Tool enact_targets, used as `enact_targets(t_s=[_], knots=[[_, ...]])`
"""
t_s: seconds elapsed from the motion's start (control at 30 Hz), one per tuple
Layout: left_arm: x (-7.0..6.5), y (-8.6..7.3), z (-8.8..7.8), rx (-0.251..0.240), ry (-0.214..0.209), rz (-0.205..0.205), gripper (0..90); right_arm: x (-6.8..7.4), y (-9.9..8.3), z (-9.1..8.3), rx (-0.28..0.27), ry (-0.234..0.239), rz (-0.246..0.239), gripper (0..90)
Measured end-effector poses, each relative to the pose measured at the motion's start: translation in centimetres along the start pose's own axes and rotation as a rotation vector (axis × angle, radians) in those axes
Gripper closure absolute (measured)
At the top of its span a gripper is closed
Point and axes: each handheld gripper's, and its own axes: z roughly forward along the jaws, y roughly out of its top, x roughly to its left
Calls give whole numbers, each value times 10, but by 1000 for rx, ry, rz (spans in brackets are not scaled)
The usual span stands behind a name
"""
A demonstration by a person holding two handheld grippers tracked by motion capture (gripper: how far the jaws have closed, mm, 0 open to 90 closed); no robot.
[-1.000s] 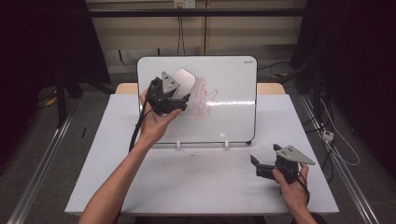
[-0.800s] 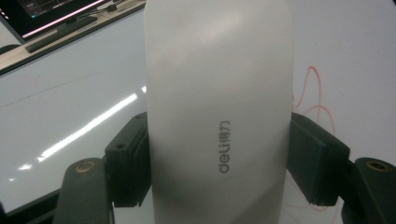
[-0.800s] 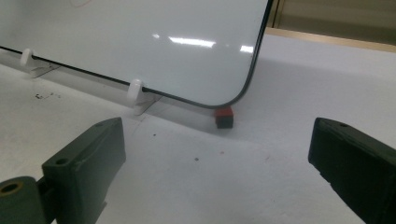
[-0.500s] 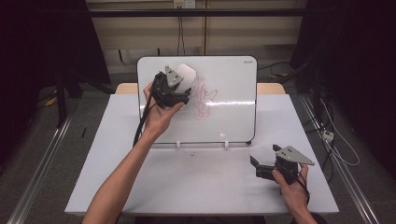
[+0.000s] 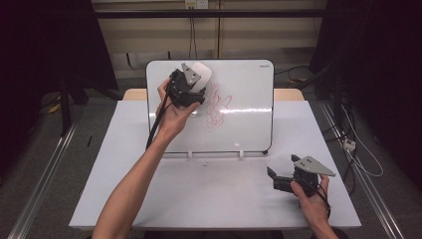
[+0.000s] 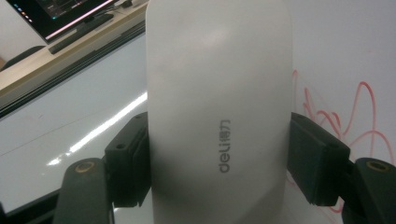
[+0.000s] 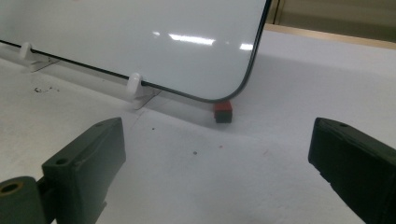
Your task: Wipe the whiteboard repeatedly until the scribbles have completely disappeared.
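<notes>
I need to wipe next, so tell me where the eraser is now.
In the high view the white eraser is at the whiteboard's upper left, clamped in the left tongs, just up-left of the red scribble.

A small red block (image 7: 223,111) sits on the white table (image 5: 209,194), tucked under the board's corner at 5 o'clock. Cables (image 5: 361,159) lie on the floor at 3 o'clock. A dark screen (image 6: 56,18) glows at 10 o'clock.
</notes>
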Motion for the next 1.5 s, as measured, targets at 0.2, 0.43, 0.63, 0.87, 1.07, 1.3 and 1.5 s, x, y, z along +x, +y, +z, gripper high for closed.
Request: enact_targets(t_s=[0.2,0.43,0.63,0.87,1.07,1.3,1.5], knots=[[-5,0,9,20,38,38,306,1,0,0,0,4,-3,42],[-7,-1,9,13,54,45,308,1,0,1,2,7,0,42],[-7,-2,9,5,57,45,309,1,0,1,0,8,-4,42],[-14,-8,10,1,57,58,309,1,0,1,0,13,1,42],[-20,-11,10,4,52,72,310,1,0,1,2,11,0,42],[-38,-22,11,19,21,98,308,2,0,2,4,14,-4,42],[-41,-23,9,24,12,99,309,3,0,3,4,21,-14,42]])
